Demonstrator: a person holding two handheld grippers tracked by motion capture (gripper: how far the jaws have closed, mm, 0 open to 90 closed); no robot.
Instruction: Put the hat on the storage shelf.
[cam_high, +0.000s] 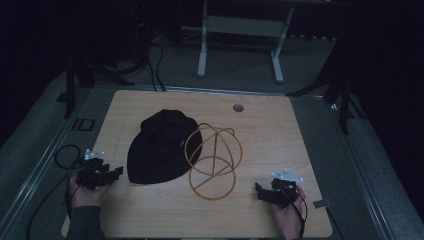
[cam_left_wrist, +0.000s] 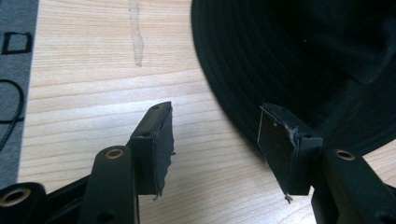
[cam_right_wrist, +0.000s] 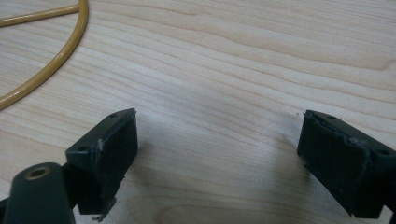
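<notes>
My left gripper (cam_high: 116, 171) spread wide, empty, just beside black hat (cam_high: 162, 147) on table (cam_high: 280, 130); could snag brim. Hat leans against wire frame (cam_high: 214, 161), may tip it. Right gripper (cam_high: 259, 191) released too, empty, near frame

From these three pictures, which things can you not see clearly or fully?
- Black hat: the dim high view hides its detail; in the left gripper view the picture's top and right edges cut it off.
- Yellow wire stand: the right gripper view's edge cuts it to one curve.
- Table under the hat: covered.
</notes>
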